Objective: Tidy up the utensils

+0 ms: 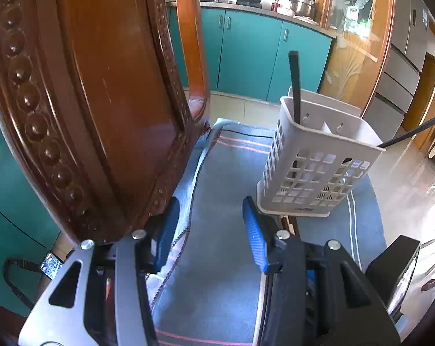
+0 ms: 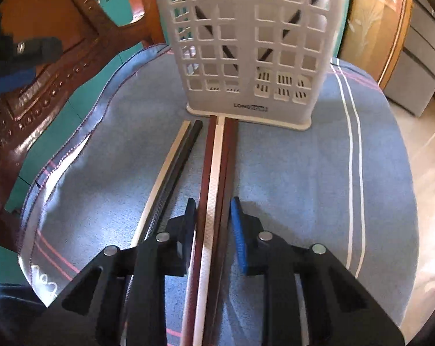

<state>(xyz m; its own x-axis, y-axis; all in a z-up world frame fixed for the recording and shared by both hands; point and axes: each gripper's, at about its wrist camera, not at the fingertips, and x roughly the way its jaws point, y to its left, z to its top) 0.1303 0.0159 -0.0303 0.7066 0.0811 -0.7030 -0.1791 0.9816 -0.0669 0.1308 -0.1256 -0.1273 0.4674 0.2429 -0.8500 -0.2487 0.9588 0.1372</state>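
A white slotted utensil basket stands on a blue cloth; it also shows in the left wrist view. Two black chopsticks lean inside it. Several chopsticks lie on the cloth before the basket: a white and black pair and two dark red ones with a white one between them. My right gripper is open, its jaws straddling the red and white chopsticks. My left gripper is open and empty above the cloth, left of the basket.
A carved wooden chair back rises close on the left of the left gripper. The cloth's edge curves along the left. Teal cabinets and a tiled floor lie beyond.
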